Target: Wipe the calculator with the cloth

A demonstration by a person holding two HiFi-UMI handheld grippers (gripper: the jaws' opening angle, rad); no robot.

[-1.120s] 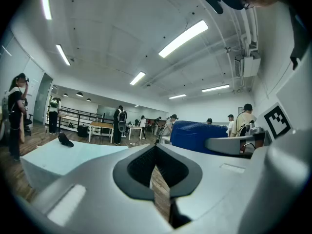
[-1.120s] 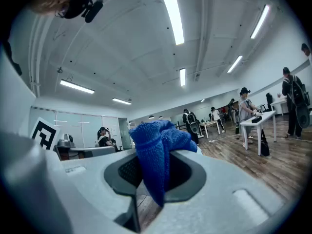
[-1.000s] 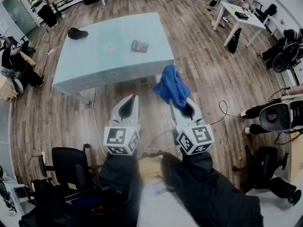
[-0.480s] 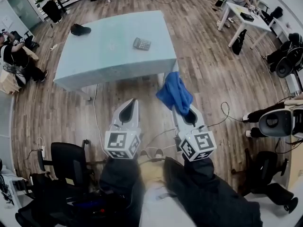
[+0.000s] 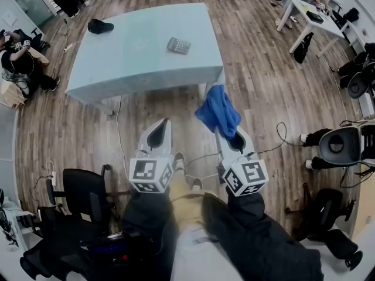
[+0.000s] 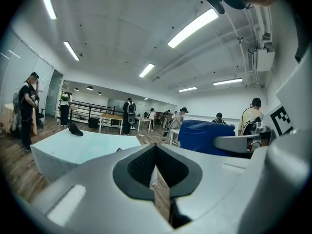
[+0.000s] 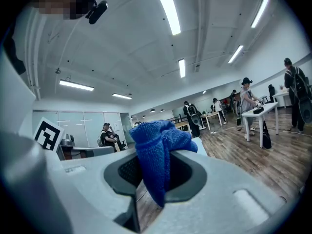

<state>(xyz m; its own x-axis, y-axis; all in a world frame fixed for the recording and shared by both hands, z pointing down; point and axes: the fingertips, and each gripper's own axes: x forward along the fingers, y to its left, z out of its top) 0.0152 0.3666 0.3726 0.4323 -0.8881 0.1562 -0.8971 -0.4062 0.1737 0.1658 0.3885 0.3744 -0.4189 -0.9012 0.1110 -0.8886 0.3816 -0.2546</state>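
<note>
A small grey calculator (image 5: 179, 45) lies on the pale blue table (image 5: 123, 69), far ahead of both grippers. My right gripper (image 5: 225, 129) is shut on a blue cloth (image 5: 218, 110), which bunches up above its jaws and also shows as the blue cloth (image 7: 158, 155) in the right gripper view. My left gripper (image 5: 162, 127) is shut with nothing between its jaws, level with the right one and to its left. In the left gripper view the blue cloth (image 6: 207, 138) sits at right and the table (image 6: 83, 147) at left. Both grippers hover over the wooden floor, short of the table.
A black object (image 5: 101, 26) rests on the table's far left corner. A black office chair (image 5: 85, 201) stands at lower left, cables (image 5: 275, 139) trail on the floor at right, a white desk (image 5: 310, 10) at upper right. People sit at far left (image 5: 17, 57).
The table and calculator have drifted slightly downward and nearer in the head view. Both grippers keep the same pose, the right one still holding the cloth.
</note>
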